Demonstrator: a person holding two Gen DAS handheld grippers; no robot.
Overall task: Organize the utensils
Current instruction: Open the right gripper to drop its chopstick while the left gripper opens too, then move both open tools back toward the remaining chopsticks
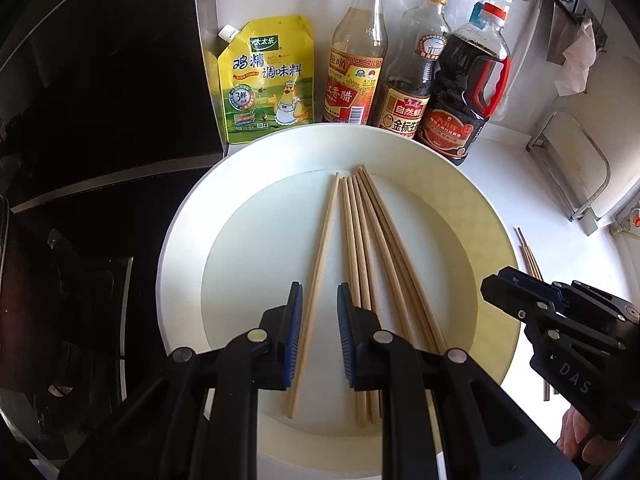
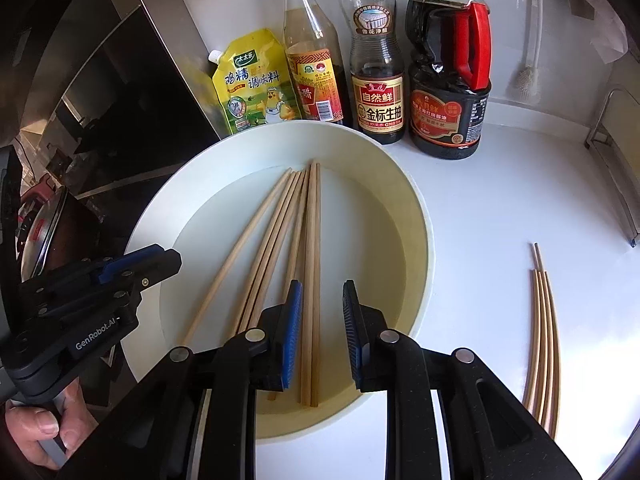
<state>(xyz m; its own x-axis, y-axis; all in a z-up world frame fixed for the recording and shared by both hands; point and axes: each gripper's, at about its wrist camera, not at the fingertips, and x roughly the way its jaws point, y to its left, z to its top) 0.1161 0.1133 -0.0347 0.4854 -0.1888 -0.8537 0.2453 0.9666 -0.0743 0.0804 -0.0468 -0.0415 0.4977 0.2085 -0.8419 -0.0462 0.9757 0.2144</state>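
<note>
- Over the white plate (image 1: 176, 248), at the centre of my left wrist view, my left gripper (image 1: 319, 300) hangs with its blue-padded fingers (image 1: 294, 332) slightly apart, clamped on nothing; one loose wooden chopstick (image 1: 316, 292) runs through the gap, and I see no pad pressing on it.
- Just to its 3 o'clock, a fan of chopsticks (image 1: 380, 248) lies on the plate, tips pointing to 12.
- My right gripper (image 2: 322, 300) hovers above the same plate, fingers likewise parted, with a pair of chopsticks (image 2: 312, 280) lying on the plate under the gap, nearer the left pad.
- Off the plate, at 3 o'clock in the right wrist view, a second bundle of chopsticks (image 2: 544, 340) rests on the white counter (image 2: 500, 200).
- At 12 o'clock, beyond the plate's rim, stand a yellow seasoning pouch (image 1: 266, 80), a vinegar bottle (image 1: 356, 68), a soy sauce bottle (image 1: 416, 80) and a dark jug with a red handle (image 1: 468, 92).
- At 7 o'clock in the right view, a hand (image 2: 44, 432) grips the left gripper's handle.
</note>
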